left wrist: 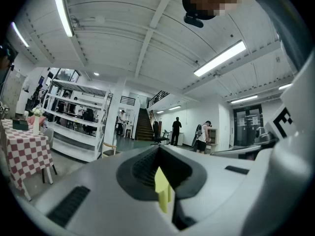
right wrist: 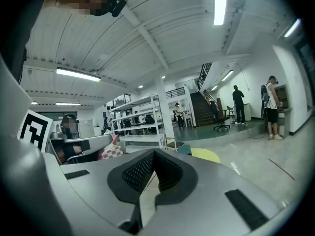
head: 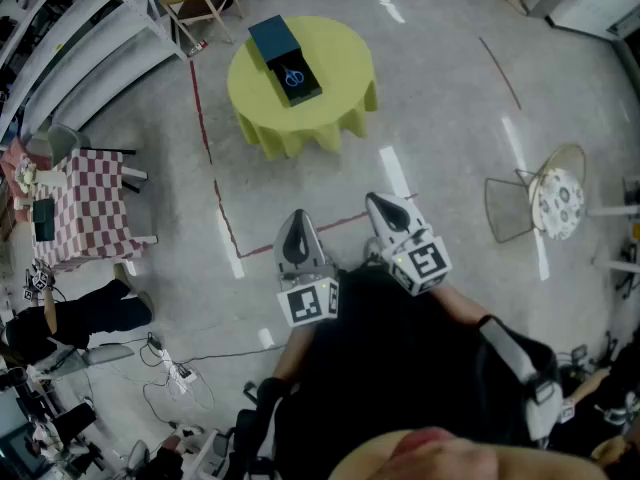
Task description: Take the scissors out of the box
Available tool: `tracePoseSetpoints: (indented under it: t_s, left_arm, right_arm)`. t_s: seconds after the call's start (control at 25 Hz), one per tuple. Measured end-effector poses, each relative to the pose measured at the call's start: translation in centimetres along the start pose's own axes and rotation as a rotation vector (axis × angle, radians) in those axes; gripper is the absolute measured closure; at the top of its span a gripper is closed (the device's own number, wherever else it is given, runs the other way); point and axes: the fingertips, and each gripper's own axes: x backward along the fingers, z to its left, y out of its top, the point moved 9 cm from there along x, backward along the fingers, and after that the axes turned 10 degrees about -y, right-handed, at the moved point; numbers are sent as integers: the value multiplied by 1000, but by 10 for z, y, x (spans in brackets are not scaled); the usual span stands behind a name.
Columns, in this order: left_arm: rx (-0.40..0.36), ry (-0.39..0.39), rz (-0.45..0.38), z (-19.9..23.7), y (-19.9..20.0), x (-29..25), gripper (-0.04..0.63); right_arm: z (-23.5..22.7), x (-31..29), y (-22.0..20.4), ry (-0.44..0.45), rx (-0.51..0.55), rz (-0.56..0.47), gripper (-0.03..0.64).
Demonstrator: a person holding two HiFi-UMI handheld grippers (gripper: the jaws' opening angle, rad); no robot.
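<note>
The scissors (head: 294, 76) are small and far off in the head view, with only their blue handles readable, and neither gripper view shows them at all. They lie in the dark box (head: 286, 56) on the round yellow-clothed surface (head: 343, 80), well apart from both claws. The person's arms are largely lost against dark clothing at the bottom of the head view. The left claw (head: 297, 234) has its jaws together with nothing held; its own view shows only a thin yellow sliver through the slit behind the tips. The right claw (head: 386, 214) is likewise closed and empty, touching nothing. The right gripper view catches an edge of the yellow surface and a corner of the box over its jaws. The left gripper view shows instead a checked-cloth table (left wrist: 23, 151), white shelving (left wrist: 74, 119) and a staircase (left wrist: 142, 124). Only the head view shows a wire chair (head: 535, 203) at the right.
</note>
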Motion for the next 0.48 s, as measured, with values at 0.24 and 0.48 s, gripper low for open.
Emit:
tracePoseSetpoints:
  t_s: [0.24,0.48]
  left_arm:
    - [1,1,-5,4,-1,2,598]
    - [18,-5,3,12,1,6,598]
  right_arm:
    - [4,-3,-1,2,1,3,620]
    - [9,-7,-2,-3,-1,-15,620]
